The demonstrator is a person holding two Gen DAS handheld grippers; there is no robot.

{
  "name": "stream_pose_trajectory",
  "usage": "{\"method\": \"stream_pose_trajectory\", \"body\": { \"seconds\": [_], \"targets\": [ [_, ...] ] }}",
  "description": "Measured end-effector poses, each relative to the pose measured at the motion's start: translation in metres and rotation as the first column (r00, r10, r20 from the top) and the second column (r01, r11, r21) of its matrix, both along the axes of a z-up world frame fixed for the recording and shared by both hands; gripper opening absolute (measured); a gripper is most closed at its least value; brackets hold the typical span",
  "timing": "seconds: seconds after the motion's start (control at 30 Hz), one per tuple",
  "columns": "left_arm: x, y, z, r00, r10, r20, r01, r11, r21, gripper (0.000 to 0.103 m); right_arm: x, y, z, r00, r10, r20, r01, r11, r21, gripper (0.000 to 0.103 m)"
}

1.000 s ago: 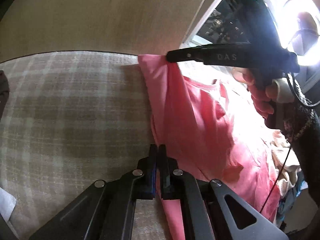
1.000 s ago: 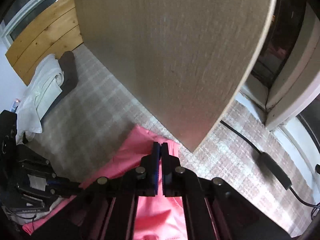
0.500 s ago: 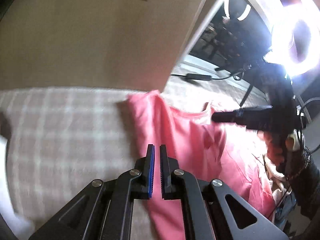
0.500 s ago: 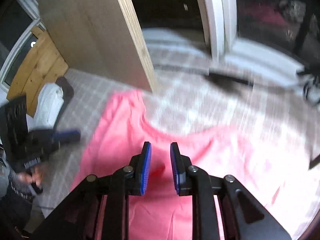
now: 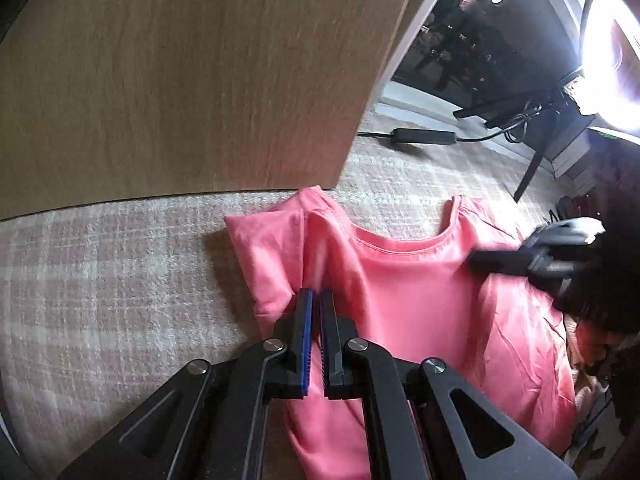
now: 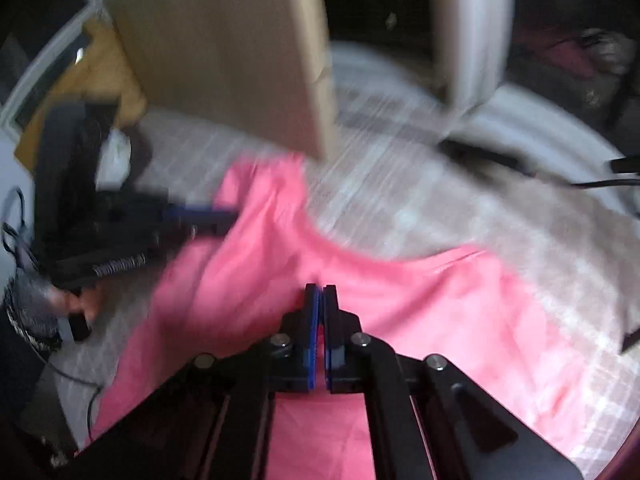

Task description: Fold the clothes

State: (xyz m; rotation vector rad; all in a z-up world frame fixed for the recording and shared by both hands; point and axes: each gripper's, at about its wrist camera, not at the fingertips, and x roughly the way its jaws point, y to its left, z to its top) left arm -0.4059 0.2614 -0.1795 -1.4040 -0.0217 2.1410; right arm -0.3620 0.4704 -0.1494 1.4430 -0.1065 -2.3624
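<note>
Since a second ago you've let both corners go and the pink top (image 5: 404, 280) has dropped flat on the plaid carpet (image 5: 100, 280), neckline toward the wooden panel (image 5: 180, 80). One sleeve lies doubled over; the body remains unfolded. Left gripper (image 5: 316, 300) hovers nearly closed, empty; right gripper (image 6: 320, 292) likewise, low over the chest.

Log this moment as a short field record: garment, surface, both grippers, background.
garment: pink t-shirt, spread neckline-up, one sleeve bunched
surface: plaid blanket
left gripper: jaws nearly closed, a narrow gap showing, over the shirt's sleeve side
right gripper: jaws together above the shirt, view blurred
background: wooden panel, ring light, black power adapter
</note>
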Motion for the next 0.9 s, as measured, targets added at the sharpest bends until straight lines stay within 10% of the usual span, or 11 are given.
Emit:
{"method": "stream_pose_trajectory", "body": {
  "seconds": [0.17,0.33,0.53,0.7,0.9],
  "targets": [
    [-0.001,-0.004,0.0,1.0,0.01,0.013,-0.01,1.0,0.013,0.003,-0.004,0.007,-0.004,0.998,-0.004,0.061,0.003,1.0,0.026,0.013],
    [0.0,-0.002,0.004,1.0,0.018,-0.004,-0.018,1.0,-0.01,0.004,0.005,-0.002,0.019,0.998,0.032,-0.055,-0.034,0.999,-0.037,0.017],
    [0.0,-0.023,0.021,0.995,0.093,0.022,-0.094,0.995,0.039,0.005,0.0,-0.02,-0.01,0.995,0.069,0.07,-0.075,0.993,0.094,0.016],
    [0.063,-0.047,0.056,0.999,0.041,0.014,-0.043,0.994,0.105,0.013,0.033,0.001,0.045,0.998,0.047,-0.037,-0.048,0.998,-0.037,0.016],
    [0.162,-0.076,0.081,1.0,0.007,0.017,-0.009,0.995,0.098,0.014,0.079,-0.034,0.02,0.991,0.131,0.025,-0.132,0.991,0.033,0.016]
  ]
}}
